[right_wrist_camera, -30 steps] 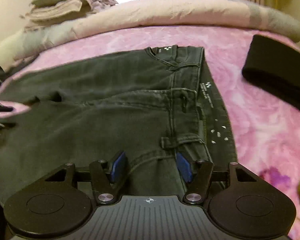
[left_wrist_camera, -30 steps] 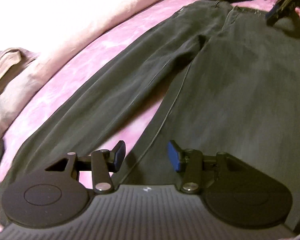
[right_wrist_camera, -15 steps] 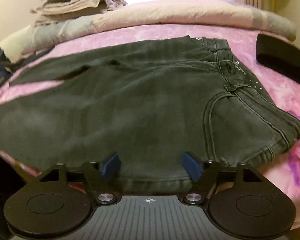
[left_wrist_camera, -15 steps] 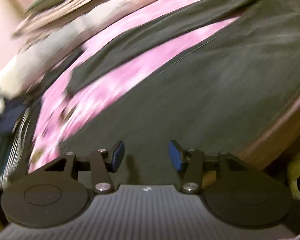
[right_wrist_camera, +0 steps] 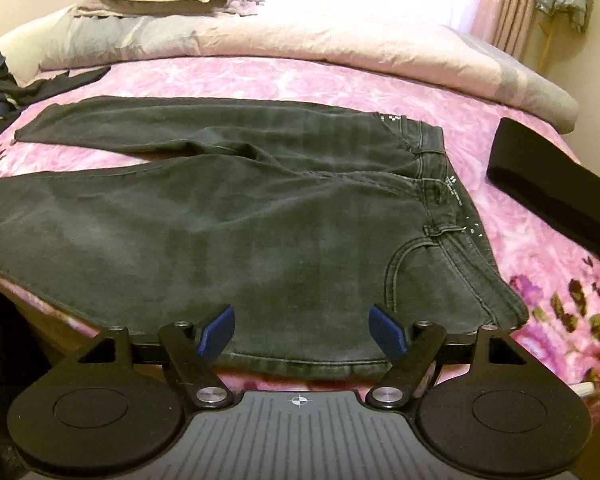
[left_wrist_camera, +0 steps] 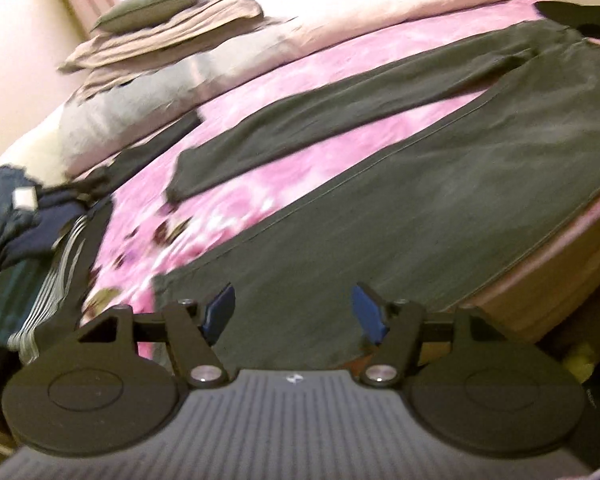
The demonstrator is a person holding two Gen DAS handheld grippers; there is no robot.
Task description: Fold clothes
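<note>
With both the left gripper [left_wrist_camera: 296, 314] and right gripper [right_wrist_camera: 302, 330] released, having just widened, each should bite the jeans [right_wrist_camera: 228, 232] near edge at six o'clock before lifting it toward twelve.

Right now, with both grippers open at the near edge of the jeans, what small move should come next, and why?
Probably lower both grippers onto the near leg's edge and pinch it: the jeans lie flat, legs apart, unfolded.

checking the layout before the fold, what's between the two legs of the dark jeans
A bare wedge of the pink floral bedspread shows between the legs of the dark jeans, widening toward the cuffs. Both wrist views show it.
</note>
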